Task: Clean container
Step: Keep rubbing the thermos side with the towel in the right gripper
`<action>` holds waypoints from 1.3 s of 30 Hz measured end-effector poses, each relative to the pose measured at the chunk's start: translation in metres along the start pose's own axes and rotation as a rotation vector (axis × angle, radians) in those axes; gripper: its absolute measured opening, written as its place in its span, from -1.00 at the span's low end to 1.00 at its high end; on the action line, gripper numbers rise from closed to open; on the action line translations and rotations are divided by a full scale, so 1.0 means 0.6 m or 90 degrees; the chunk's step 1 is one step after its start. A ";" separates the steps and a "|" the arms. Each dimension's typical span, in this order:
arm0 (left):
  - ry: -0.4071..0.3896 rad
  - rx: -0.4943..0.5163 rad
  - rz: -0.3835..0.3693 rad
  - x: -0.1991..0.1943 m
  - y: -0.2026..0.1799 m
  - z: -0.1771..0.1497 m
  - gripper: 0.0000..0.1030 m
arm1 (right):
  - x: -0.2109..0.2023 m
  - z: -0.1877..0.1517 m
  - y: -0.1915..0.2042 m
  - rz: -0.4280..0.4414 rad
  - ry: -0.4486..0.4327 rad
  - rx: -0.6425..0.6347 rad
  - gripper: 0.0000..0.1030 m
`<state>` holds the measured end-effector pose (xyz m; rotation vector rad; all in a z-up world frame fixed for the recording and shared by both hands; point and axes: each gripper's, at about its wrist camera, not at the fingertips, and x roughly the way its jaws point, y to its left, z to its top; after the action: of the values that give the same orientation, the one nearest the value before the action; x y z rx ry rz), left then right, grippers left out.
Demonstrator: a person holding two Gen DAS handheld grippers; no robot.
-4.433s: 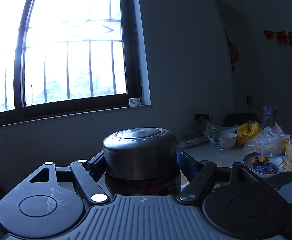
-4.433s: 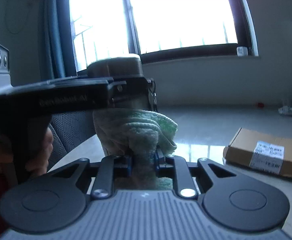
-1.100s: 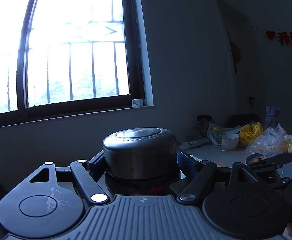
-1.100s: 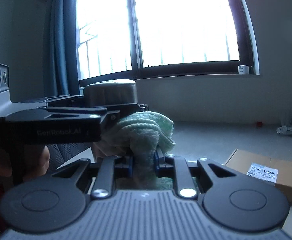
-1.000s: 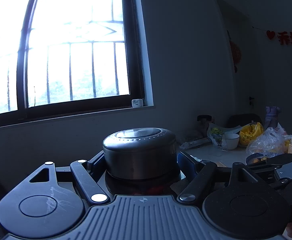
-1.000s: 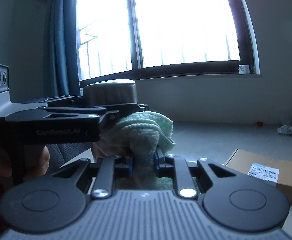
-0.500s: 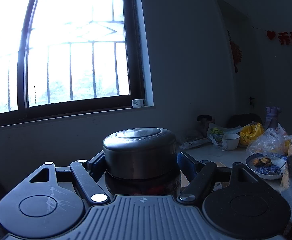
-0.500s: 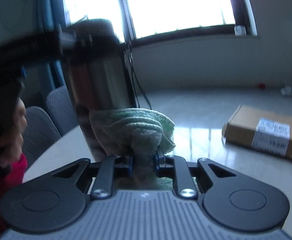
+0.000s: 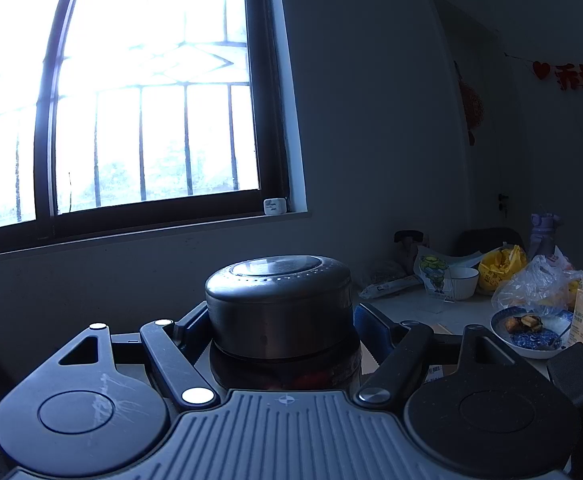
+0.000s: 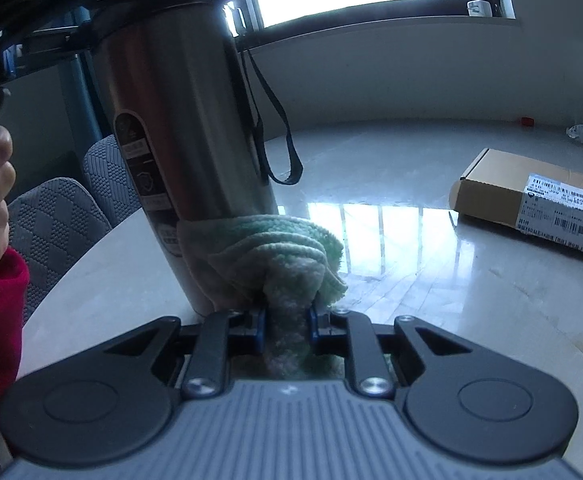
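While left gripper (image 9: 281,320) clamps the upright flask (image 10: 179,120), right gripper (image 10: 285,328) pinches the cloth (image 10: 275,248), touching the flask's base just ahead-left.

Silver flask (image 10: 187,120), pale green cloth (image 10: 279,252)

The left gripper (image 9: 279,320) squeezes a shiny metal flask (image 9: 278,304) just under its round lid (image 9: 277,276), in front of a big bright window (image 9: 131,100), and off to the right a table (image 9: 407,308) holds a white cup (image 9: 464,282), plastic bags (image 9: 535,284) and a blue bowl (image 9: 529,332) of food.
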<state>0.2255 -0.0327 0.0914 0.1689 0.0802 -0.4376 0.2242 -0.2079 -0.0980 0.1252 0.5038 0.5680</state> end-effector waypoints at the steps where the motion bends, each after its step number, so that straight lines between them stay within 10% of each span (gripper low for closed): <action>1: 0.000 0.000 0.000 0.000 0.000 0.000 0.51 | 0.002 0.004 -0.003 0.000 0.000 0.000 -0.62; 19: 0.001 0.001 0.000 0.002 -0.006 0.002 0.50 | -0.090 0.095 0.011 0.012 -0.153 -0.023 -0.62; 39: -0.001 0.003 0.002 0.004 -0.016 0.004 0.51 | 0.006 0.018 -0.016 0.002 0.014 -0.007 -0.62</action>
<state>0.2237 -0.0427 0.0922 0.1732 0.0777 -0.4349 0.2367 -0.2137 -0.0922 0.1095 0.5213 0.5757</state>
